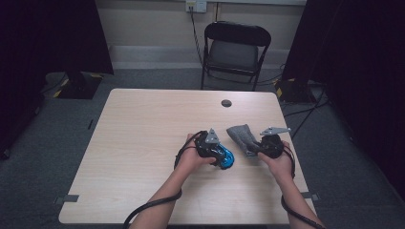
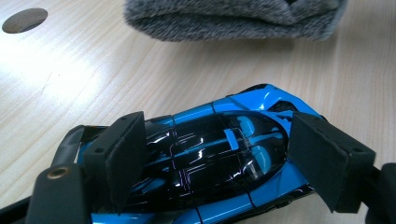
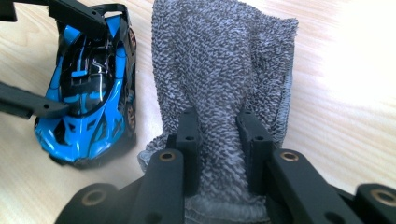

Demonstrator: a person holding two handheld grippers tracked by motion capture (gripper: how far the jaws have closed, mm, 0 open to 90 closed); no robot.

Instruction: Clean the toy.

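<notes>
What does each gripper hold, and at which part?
The left gripper holds the toy car by its two sides. The right gripper pinches the grey cloth at its near end.

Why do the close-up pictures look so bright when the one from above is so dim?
High view: dim overall, dark curtains at both sides, table evenly lit. Left gripper view: white glare on the wood at left, highlights on the glossy toy car, cloth soft at top. Right gripper view: wood washed out at upper right, cloth sharp.
</notes>
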